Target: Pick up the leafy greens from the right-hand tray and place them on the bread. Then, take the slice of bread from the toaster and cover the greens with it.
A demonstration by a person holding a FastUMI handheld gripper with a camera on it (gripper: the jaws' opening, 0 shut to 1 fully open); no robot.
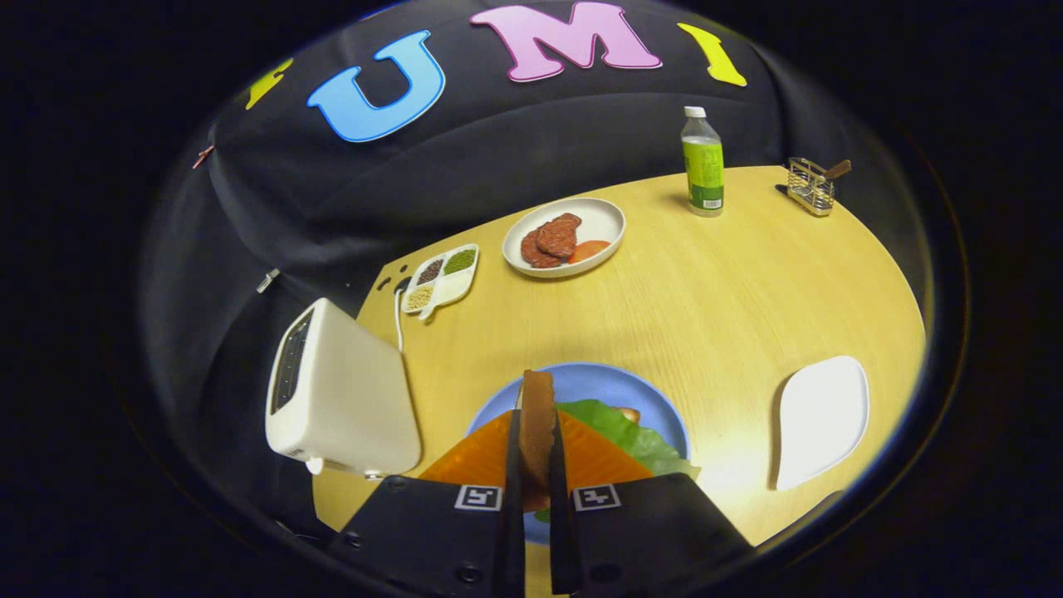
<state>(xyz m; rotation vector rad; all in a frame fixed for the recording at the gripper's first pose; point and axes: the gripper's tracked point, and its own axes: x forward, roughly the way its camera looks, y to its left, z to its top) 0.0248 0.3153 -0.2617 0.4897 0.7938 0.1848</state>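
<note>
My gripper (pixel 536 448) is shut on a slice of bread (pixel 536 415), held edge-on between both fingers, its brown crust pointing away from me. Right below it lies a blue plate (pixel 610 384) with the leafy greens (pixel 635 432) spread on it, just right of the fingers. A bit of bread (pixel 629 413) peeks out from under the greens. The white toaster (pixel 340 394) stands to the left of the plate and the fingers, its slots facing left.
An empty white tray (pixel 822 418) lies right of the blue plate. Farther back on the wooden table (pixel 731 307) are a white plate of meat slices and tomato (pixel 565 236), a divided dish of seeds (pixel 440 278), a green bottle (pixel 702 162) and a wire holder (pixel 811 186).
</note>
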